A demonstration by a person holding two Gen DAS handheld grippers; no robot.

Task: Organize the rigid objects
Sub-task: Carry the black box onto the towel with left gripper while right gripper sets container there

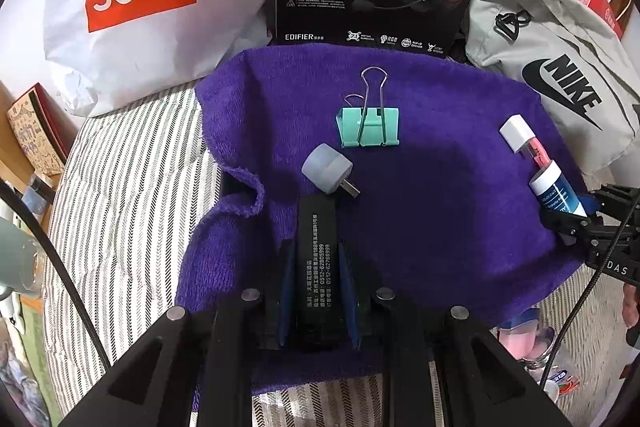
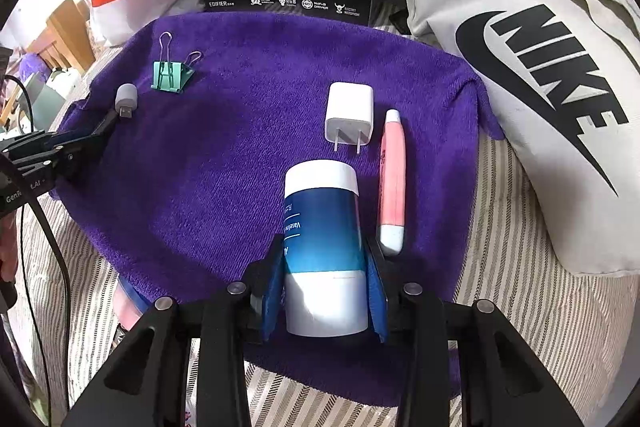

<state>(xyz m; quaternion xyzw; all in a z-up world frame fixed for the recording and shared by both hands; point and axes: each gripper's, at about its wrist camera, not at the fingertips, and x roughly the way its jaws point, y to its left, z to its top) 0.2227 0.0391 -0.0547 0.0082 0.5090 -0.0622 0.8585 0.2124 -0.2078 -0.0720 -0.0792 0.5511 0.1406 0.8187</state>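
Both grippers are carrying something over the purple towel point(image 2: 224, 163), so the sorting looks to be in mid-course rather than near its end.

The left gripper point(image 1: 316, 291) is clamping a black stick-shaped object point(image 1: 316, 259) printed with white text, its fingers pressed against both long sides; it is hanging low over the towel's near-left part, its tip just beside the grey USB plug light point(image 1: 326, 171). The right gripper point(image 2: 322, 291) is gripping a blue-and-white Vaseline tube point(image 2: 320, 227) around its lower body, over the towel's near-right part.

Judging by how things lie, two groups are forming. On the towel's left side, the mint binder clip point(image 1: 368, 127) and the USB plug light are sitting near each other — the black stick seems bound for that cluster. On the towel's right side, the white charger point(image 2: 350, 111) and the pink pen-like tube point(image 2: 392, 183) are lying side by side, close but apart, with the Vaseline tube hovering just beside the pink one.

What is probably left: setting down both held items in line with their neighbours, then perhaps straightening the rows. Whether the two are touching the towel yet, I cannot tell.
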